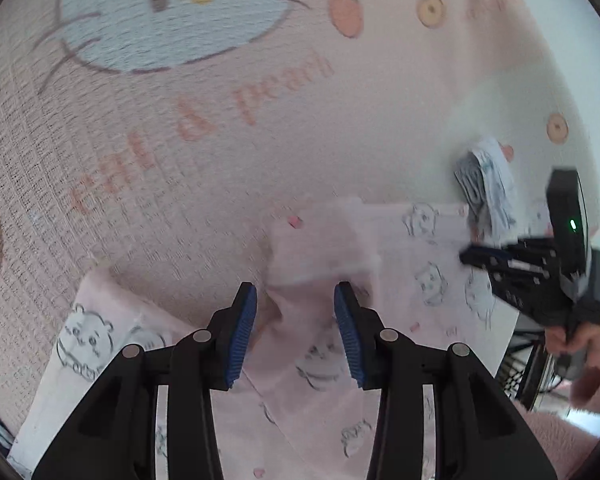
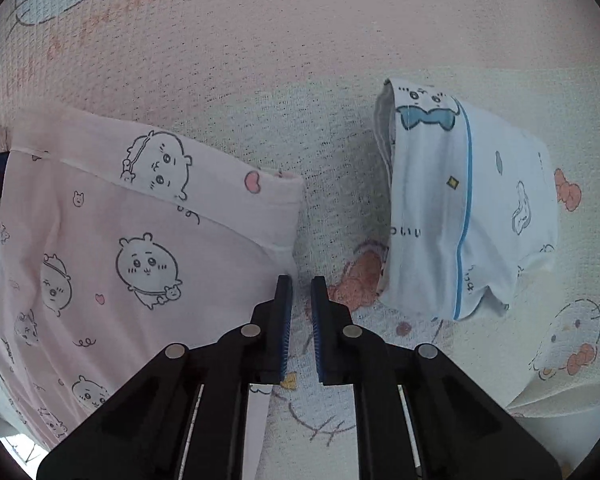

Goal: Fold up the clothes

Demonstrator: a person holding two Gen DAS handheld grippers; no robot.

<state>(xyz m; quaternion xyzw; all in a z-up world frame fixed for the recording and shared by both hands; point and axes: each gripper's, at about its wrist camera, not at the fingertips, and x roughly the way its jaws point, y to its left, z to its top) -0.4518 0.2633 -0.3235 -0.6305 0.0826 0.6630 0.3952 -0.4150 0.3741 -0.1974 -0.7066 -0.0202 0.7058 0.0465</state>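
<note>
A pink waffle-textured blanket [image 1: 148,184] printed with cartoon cats covers the surface, and the pink garment [image 2: 112,240] lies spread on it. The left gripper [image 1: 295,328] hangs over that garment with its blue pads apart and nothing between them. Only the right wrist view shows the folded white garment [image 2: 468,216] clearly, lying apart from the pink one; the right gripper [image 2: 301,328] hangs between them, jaws nearly together on nothing.

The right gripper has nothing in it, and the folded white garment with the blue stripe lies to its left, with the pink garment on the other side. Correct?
Not quite. In the right wrist view the white garment lies right of the empty right gripper; the pink garment lies left.
</note>
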